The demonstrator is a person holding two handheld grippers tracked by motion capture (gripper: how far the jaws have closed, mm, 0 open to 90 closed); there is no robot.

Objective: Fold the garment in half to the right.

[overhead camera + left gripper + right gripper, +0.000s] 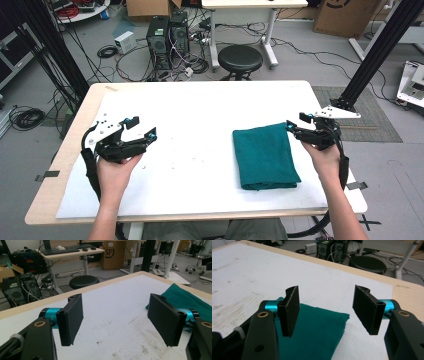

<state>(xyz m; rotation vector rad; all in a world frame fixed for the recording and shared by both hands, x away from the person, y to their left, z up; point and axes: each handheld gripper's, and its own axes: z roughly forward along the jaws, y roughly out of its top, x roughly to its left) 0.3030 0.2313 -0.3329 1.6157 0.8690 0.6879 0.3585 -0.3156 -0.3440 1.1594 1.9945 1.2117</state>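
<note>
A folded teal cloth (pixel 265 156) lies flat on the white table (pixel 200 120), right of centre. My right gripper (pixel 294 125) hovers open at the cloth's far right corner, and the right gripper view has the cloth (pixel 317 332) under and between its jaws, with nothing held. My left gripper (pixel 141 129) is held open over the bare left side of the table, well apart from the cloth. In the left gripper view the cloth (pixel 190 300) lies off to the right beyond the jaws.
A black round stool (pixel 240 59) stands just behind the table's far edge. Two computer towers (pixel 167 37) and loose cables lie on the floor beyond. A black frame post (pixel 375 55) rises at the right.
</note>
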